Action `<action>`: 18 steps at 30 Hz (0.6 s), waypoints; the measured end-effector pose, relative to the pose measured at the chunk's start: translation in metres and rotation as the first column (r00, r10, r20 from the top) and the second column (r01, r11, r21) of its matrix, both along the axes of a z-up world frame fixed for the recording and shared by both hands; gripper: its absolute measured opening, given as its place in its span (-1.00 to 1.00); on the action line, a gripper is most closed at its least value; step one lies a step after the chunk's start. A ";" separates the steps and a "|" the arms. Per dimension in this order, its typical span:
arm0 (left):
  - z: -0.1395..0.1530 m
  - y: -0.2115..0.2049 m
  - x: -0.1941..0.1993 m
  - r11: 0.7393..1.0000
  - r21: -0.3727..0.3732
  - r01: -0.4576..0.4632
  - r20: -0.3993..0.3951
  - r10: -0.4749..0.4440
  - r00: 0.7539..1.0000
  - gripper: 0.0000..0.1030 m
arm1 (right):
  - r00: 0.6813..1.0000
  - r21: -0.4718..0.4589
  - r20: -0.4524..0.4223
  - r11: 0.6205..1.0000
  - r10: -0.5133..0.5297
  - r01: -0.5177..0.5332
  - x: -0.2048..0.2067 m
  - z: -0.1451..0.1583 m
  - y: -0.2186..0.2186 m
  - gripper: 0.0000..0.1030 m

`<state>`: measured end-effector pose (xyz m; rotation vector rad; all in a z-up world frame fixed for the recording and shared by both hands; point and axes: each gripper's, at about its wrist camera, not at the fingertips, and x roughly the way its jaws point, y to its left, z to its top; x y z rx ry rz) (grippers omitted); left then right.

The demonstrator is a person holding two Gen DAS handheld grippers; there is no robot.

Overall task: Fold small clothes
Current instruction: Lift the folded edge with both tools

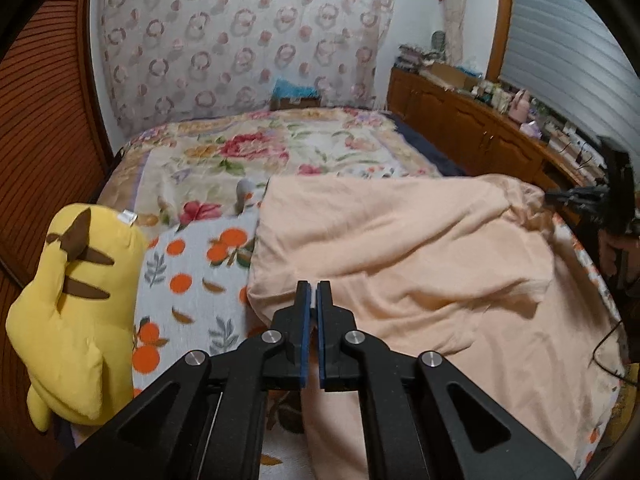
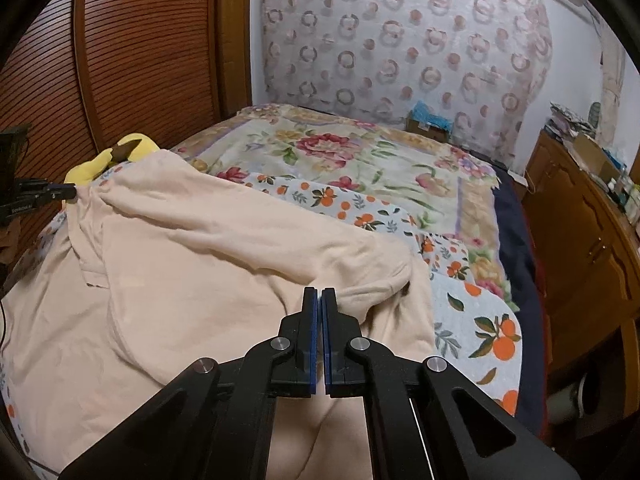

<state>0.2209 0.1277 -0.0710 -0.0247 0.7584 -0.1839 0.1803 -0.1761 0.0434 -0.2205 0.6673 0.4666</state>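
A peach garment [image 1: 400, 264] lies spread and wrinkled on the bed, with a sleeve folded across it [image 2: 240, 240]. In its own view my left gripper [image 1: 314, 285] is shut at the garment's near left edge, a sliver of cloth between the blue pads. The right wrist view shows that same left gripper [image 2: 72, 191] pinching a raised corner of the garment. My right gripper [image 2: 320, 291] is shut too, over the garment by the sleeve cuff. Seen from the left wrist view, the right gripper [image 1: 548, 196] holds bunched cloth at the far right corner.
A yellow plush toy [image 1: 76, 300] lies at the bed's left edge beside an orange-print blanket [image 1: 192, 280]. A floral quilt [image 2: 340, 152] covers the far bed. A wooden cabinet [image 2: 580, 240] with clutter runs along the right. A slatted wooden panel [image 2: 120, 60] stands left.
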 end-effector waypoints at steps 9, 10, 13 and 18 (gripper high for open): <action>0.017 0.006 -0.005 1.000 -0.015 -0.024 0.057 0.025 0.998 -0.94 | 0.999 -0.007 0.013 0.999 -0.039 0.040 -0.002 0.002 -0.009 -0.97; 0.018 0.005 -0.006 1.000 -0.016 -0.025 0.058 0.025 0.998 -0.94 | 0.999 -0.011 0.015 0.999 -0.050 0.050 -0.001 0.002 -0.007 -0.97; 0.018 0.004 -0.007 1.000 -0.022 -0.020 0.064 0.021 0.998 -0.94 | 0.999 0.003 0.010 0.999 -0.052 0.052 -0.001 0.003 -0.005 -0.78; 0.014 -0.001 -0.011 1.000 -0.001 -0.020 0.059 0.020 0.998 -0.94 | 0.998 -0.001 -0.020 0.998 -0.066 0.066 -0.013 -0.002 0.000 -0.19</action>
